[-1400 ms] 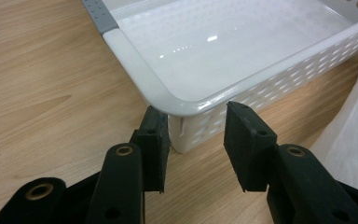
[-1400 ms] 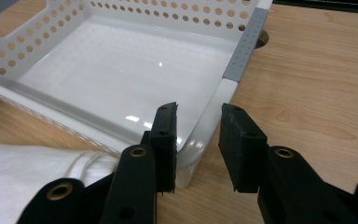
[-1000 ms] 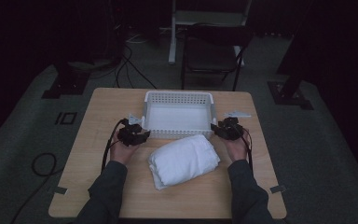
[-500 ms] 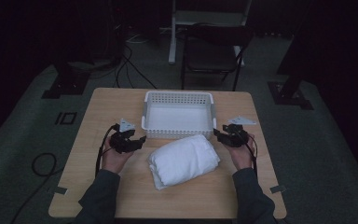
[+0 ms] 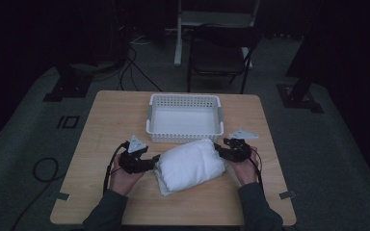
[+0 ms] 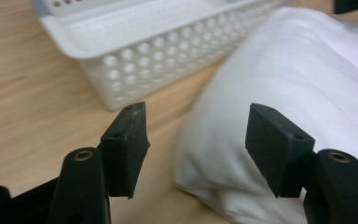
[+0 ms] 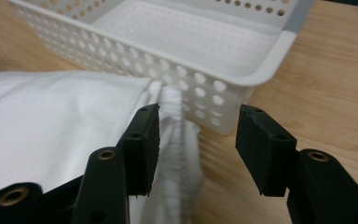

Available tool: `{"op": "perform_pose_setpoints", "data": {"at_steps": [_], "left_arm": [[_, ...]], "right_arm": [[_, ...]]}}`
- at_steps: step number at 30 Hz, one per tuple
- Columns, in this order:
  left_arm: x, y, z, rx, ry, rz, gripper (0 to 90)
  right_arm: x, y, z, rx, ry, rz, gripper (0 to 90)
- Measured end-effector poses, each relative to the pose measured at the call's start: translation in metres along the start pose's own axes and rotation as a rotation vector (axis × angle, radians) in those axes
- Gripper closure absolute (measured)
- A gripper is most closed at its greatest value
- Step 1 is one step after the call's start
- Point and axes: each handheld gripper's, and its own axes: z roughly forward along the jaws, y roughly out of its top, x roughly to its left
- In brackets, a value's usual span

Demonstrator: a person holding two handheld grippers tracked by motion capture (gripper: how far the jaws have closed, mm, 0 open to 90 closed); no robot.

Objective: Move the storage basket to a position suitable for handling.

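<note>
A rolled white cloth bundle [image 5: 190,163] lies on the wooden table [image 5: 101,125], just in front of a white perforated basket [image 5: 185,118]. My left gripper [image 5: 154,159] is at the bundle's left end. Its jaws have just been opening, and in the left gripper view [image 6: 198,140] that end of the cloth [image 6: 307,70] sits ahead between the open pads, unpinched. My right gripper [image 5: 218,150] is at the bundle's right end, jaws also just opened. In the right gripper view [image 7: 196,140] the cloth's hem [image 7: 177,135] lies between them, beside the basket's corner [image 7: 242,79].
The basket is empty and stands close behind the bundle. Bare tabletop stretches to the left of my left hand [image 5: 123,173] and along the front edge. A dark chair [image 5: 221,48] and cables [image 5: 43,168] are on the floor beyond the table.
Both hands have drawn back from the basket's near corners toward the person and inward to the ends of the cloth bundle. The basket and bundle have stayed put.
</note>
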Motion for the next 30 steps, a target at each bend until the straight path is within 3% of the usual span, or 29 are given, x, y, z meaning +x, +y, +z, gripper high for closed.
{"op": "perform_pose_setpoints", "data": {"at_steps": [9, 13, 22, 30], "left_arm": [[-0.025, -0.010, 0.004, 0.031, -0.065, 0.038, 37.6], [-0.030, -0.015, 0.010, 0.064, -0.054, 0.063, 37.6], [-0.024, -0.022, 0.025, 0.097, -0.039, 0.058, 37.7], [-0.014, -0.017, 0.031, 0.106, 0.010, 0.047, 38.9]], "right_arm": [[0.008, -0.008, 0.005, 0.017, 0.026, -0.008, 49.3], [0.008, -0.011, 0.006, 0.023, 0.030, -0.004, 49.3], [0.007, -0.015, 0.007, 0.030, 0.045, 0.012, 50.6], [0.008, -0.019, 0.008, 0.046, 0.067, 0.038, 53.8]]}}
